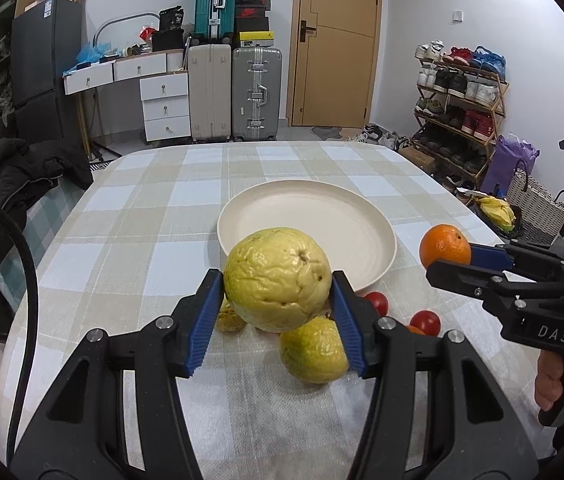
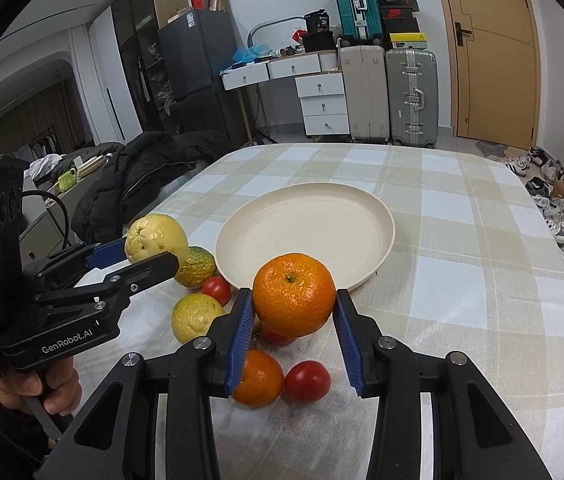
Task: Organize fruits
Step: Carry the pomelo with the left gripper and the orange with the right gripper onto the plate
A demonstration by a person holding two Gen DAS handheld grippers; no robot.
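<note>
The left gripper (image 1: 278, 312), black with ribbed blue pads, is clamped on a large, wrinkled pale-yellow citrus fruit (image 1: 278, 280), held clear of the checked beige-and-white tablecloth (image 1: 130, 216). The right gripper (image 2: 291, 330), of the same make, grips a round orange mandarin (image 2: 293, 294) by its sides, stem end up, also lifted off the cloth. Both held fruits hang just before the near rim of the round cream plate (image 2: 361, 216), which has nothing on it.

On the cloth below lie the remaining fruits: a smaller yellow citrus (image 1: 313, 350), a greenish-yellow shrivelled citrus (image 2: 196, 266), a second orange mandarin (image 2: 260, 378) and small red tomatoes (image 2: 307, 381), bunched close together near the plate's front edge. A hand (image 2: 42, 390) grasps the left gripper's handle at the lower left of the right wrist view.
</note>
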